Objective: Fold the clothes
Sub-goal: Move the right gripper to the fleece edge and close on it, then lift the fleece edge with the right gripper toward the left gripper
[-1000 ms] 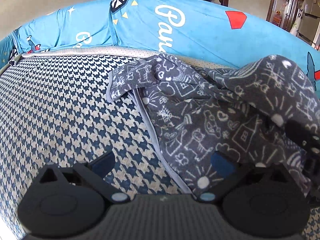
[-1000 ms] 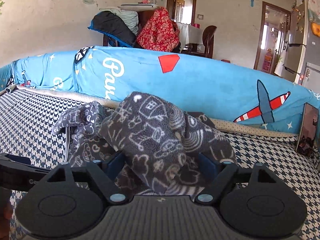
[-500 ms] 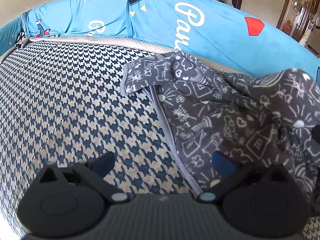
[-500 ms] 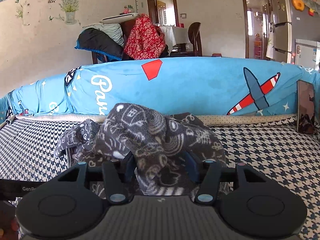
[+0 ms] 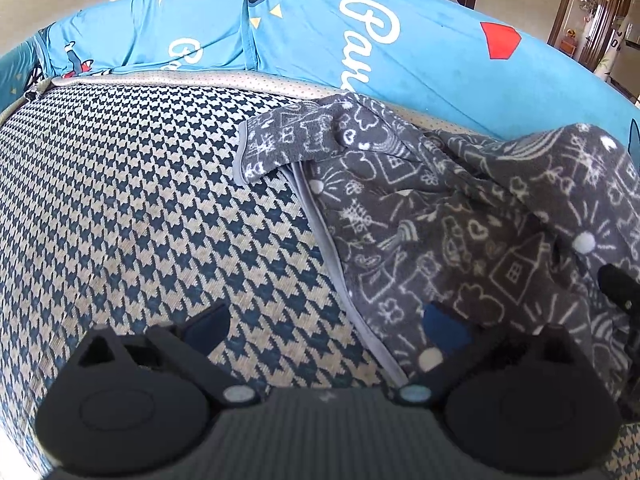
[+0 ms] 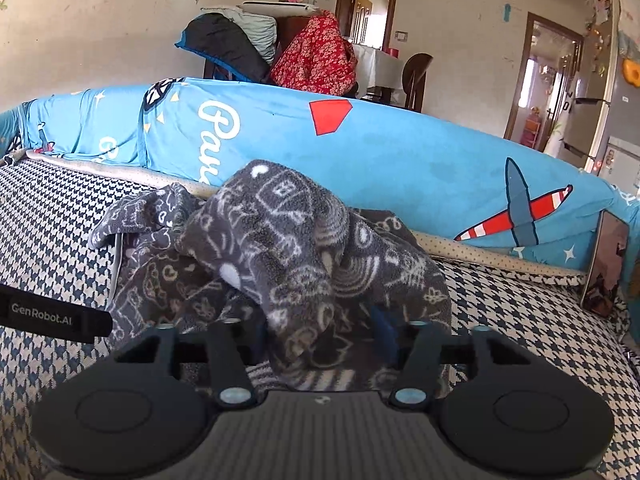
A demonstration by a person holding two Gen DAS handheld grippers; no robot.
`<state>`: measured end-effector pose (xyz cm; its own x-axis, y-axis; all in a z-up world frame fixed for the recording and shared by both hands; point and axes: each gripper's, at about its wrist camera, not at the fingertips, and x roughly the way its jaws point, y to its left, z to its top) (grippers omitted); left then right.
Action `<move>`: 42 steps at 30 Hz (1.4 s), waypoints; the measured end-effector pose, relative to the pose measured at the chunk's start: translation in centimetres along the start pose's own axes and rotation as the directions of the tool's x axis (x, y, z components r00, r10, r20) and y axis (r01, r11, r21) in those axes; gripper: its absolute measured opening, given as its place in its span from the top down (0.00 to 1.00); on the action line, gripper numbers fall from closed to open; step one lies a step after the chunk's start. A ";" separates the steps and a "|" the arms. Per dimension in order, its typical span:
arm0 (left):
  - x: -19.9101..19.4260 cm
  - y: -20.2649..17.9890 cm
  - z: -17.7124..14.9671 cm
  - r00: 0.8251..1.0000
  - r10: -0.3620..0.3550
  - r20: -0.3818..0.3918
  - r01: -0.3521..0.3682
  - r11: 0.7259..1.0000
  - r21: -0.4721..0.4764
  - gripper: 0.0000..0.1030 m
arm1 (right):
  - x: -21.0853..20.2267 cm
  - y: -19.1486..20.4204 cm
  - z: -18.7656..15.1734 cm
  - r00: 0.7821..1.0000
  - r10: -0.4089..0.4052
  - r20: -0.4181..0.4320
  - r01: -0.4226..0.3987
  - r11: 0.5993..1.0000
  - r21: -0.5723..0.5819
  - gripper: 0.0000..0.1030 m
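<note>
Grey garment bunched on the houndstooth couch seat

The right gripper point(image 6: 320, 336) pinches a raised fold of the garment point(image 5: 440, 232) – presumably to spread it (still rumpled) – while the left gripper point(image 5: 324, 328) stands spread over its hem.

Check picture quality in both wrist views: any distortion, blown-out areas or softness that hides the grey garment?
Left wrist view: strong fisheye bend curves the houndstooth cover and blue backrest; grey garment evenly lit, pattern sharp. Right wrist view: doorways blown out by daylight; the garment is slightly soft up close, bunched between the right gripper fingers, hiding their tips.
</note>
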<state>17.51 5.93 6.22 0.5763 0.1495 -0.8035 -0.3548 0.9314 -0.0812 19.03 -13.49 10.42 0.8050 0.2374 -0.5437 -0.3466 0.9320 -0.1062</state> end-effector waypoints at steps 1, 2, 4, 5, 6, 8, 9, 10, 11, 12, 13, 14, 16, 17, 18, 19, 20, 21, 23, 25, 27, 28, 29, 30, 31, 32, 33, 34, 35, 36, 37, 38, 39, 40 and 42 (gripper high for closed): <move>0.0 0.0 0.0 1.000 0.002 0.003 -0.002 1.000 0.003 0.00 | -0.1 -0.4 0.1 1.000 0.017 0.010 -0.018 0.999 0.029 0.72; -0.1 0.0 0.0 1.000 0.004 0.006 -0.004 1.000 0.006 0.00 | -0.4 -0.9 0.3 0.999 0.029 0.028 -0.031 0.998 0.057 0.86; -0.2 0.1 0.0 1.000 0.007 0.009 -0.007 1.000 0.012 0.00 | -1.2 -2.1 0.9 0.996 0.039 0.080 -0.048 0.993 0.110 0.88; -0.2 0.1 0.0 1.000 0.008 0.010 -0.008 1.000 0.015 0.00 | -1.7 -2.8 1.1 0.994 0.036 0.107 -0.051 0.989 0.139 0.89; -0.2 0.2 0.0 1.000 0.009 0.011 -0.009 1.000 0.018 0.00 | -2.1 -3.5 1.4 0.991 0.032 0.130 -0.054 0.984 0.170 0.90; -0.1 0.3 0.0 1.000 0.010 0.008 -0.010 1.000 0.018 0.00 | -2.9 -5.0 1.9 0.985 0.021 0.170 -0.061 0.971 0.231 0.90; -0.1 0.4 -0.1 1.000 0.011 0.006 -0.011 1.000 0.017 0.00 | -3.2 -5.8 2.0 0.984 0.018 0.180 -0.064 0.964 0.256 0.90; -0.1 0.4 -0.1 1.000 0.010 0.004 -0.010 1.000 0.015 0.00 | -3.4 -6.5 2.1 0.983 0.013 0.185 -0.065 0.959 0.277 0.90; -0.1 0.5 -0.1 1.000 0.010 0.004 -0.010 1.000 0.014 0.00 | -3.6 -7.2 2.2 0.982 0.007 0.190 -0.064 0.953 0.296 0.90; -0.1 0.5 -0.1 1.000 0.010 0.004 -0.010 1.000 0.013 0.00 | -3.8 -7.8 2.2 0.981 -0.002 0.193 -0.059 0.948 0.312 0.90; -0.1 0.5 -0.1 1.000 0.010 0.005 -0.010 1.000 0.014 0.00 | -4.0 -8.3 2.3 0.980 -0.014 0.196 -0.051 0.944 0.325 0.90; -0.1 0.5 -0.1 1.000 0.011 0.007 -0.011 1.000 0.016 0.00 | -4.2 -8.7 2.3 0.980 -0.026 0.198 -0.042 0.941 0.335 0.90; -0.1 0.4 -0.2 1.000 0.013 0.009 -0.013 1.000 0.021 0.00 | -4.6 -9.5 2.2 0.979 -0.049 0.200 -0.026 0.936 0.352 0.90; -0.2 0.3 -0.2 1.000 0.014 0.010 -0.014 1.000 0.024 0.00 | -4.8 -9.9 2.1 0.978 -0.057 0.199 -0.018 0.933 0.359 0.90; -0.2 0.2 -0.2 1.000 0.015 0.010 -0.016 1.000 0.027 0.00 | -4.9 -10.2 2.0 0.978 -0.062 0.198 -0.014 0.932 0.362 0.90; -0.2 0.1 -0.3 1.000 0.017 0.011 -0.017 0.999 0.031 0.00 | -5.0 -10.3 2.0 0.978 -0.065 0.196 -0.011 0.932 0.363 0.90; -0.3 0.1 -0.3 1.000 0.017 0.013 -0.017 0.999 0.035 0.00 | -5.2 -10.5 1.9 0.979 -0.068 0.194 -0.008 0.932 0.364 0.90; -0.3 0.0 -0.3 1.000 0.017 0.015 -0.018 0.999 0.039 0.00 | -5.3 -10.7 1.8 0.979 -0.071 0.193 -0.004 0.931 0.364 0.90; -0.4 -0.2 -0.4 1.000 0.019 0.019 -0.020 0.999 0.048 0.00 | -5.5 -11.1 1.7 0.979 -0.076 0.190 0.002 0.931 0.365 0.90; -0.4 -0.5 -0.5 1.000 0.022 0.020 -0.023 0.998 0.057 0.00 | -5.7 -11.5 1.5 0.979 -0.082 0.187 0.008 0.930 0.367 0.90; -0.4 -0.7 -0.5 1.000 0.022 0.018 -0.023 0.998 0.064 0.00 | -5.8 -11.6 1.4 0.980 -0.084 0.178 0.015 0.933 0.359 0.90; -0.3 -0.8 -0.6 1.000 0.021 0.017 -0.022 0.998 0.066 0.00 | -5.8 -11.5 1.4 0.981 -0.086 0.172 0.019 0.935 0.355 0.90; -0.3 -0.9 -0.6 1.000 0.019 0.016 -0.020 0.997 0.068 0.00 | -5.7 -11.6 1.3 0.982 -0.091 0.164 0.028 0.935 0.352 0.89; -0.3 -1.0 -0.7 1.000 0.019 0.014 -0.020 0.997 0.070 0.00 | -5.7 -11.6 1.3 0.983 -0.098 0.157 0.037 0.935 0.352 0.87; -0.3 -1.1 -0.7 1.000 0.020 0.016 -0.021 0.997 0.071 0.00 | -5.8 -11.6 1.3 0.982 -0.105 0.155 0.044 0.934 0.356 0.84; -0.3 -1.1 -0.6 1.000 0.022 0.018 -0.023 0.997 0.072 0.00 | -5.9 -11.7 1.2 0.982 -0.113 0.154 0.050 0.931 0.361 0.79; -0.3 -1.1 -0.6 1.000 0.024 0.020 -0.025 0.997 0.072 0.00 | -6.0 -11.8 1.2 0.981 -0.116 0.156 0.052 0.929 0.367 0.77; -0.4 -1.1 -0.6 0.999 0.026 0.026 -0.028 0.997 0.072 0.00 | -6.1 -12.0 1.2 0.980 -0.116 0.160 0.049 0.926 0.373 0.76; -0.4 -1.1 -0.6 0.999 0.029 0.033 -0.031 0.997 0.071 0.00 | -6.2 -12.1 1.2 0.980 -0.115 0.163 0.045 0.924 0.380 0.73; -0.5 -1.1 -0.5 0.999 0.034 0.041 -0.037 0.997 0.072 0.00 | -6.3 -12.2 1.1 0.980 -0.114 0.164 0.042 0.921 0.388 0.70; -0.6 -1.1 -0.5 0.998 0.040 0.050 -0.044 0.996 0.074 0.00 | -6.4 -12.3 1.1 0.980 -0.114 0.163 0.042 0.919 0.391 0.70; -0.7 -1.1 -0.4 0.998 0.045 0.054 -0.049 0.996 0.075 0.00 | -6.5 -12.3 1.1 0.980 -0.115 0.162 0.043 0.920 0.391 0.69; -0.7 -1.1 -0.4 0.997 0.046 0.055 -0.050 0.996 0.076 0.00 | -6.6 -12.3 1.0 0.980 -0.116 0.162 0.045 0.920 0.388 0.68; -0.7 -1.1 -0.4 0.998 0.042 0.052 -0.046 0.996 0.076 0.00 | -6.6 -12.3 1.0 0.980 -0.118 0.162 0.047 0.921 0.386 0.67; -0.7 -1.2 -0.5 0.998 0.032 0.047 -0.036 0.996 0.076 0.00 | -6.7 -12.4 1.0 0.980 -0.122 0.160 0.052 0.921 0.387 0.63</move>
<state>17.20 4.52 6.61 0.5989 0.1948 -0.7767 -0.3180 0.9481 -0.0074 18.36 -26.34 16.22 0.9078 0.1625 -0.3866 -0.0913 0.9763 0.1960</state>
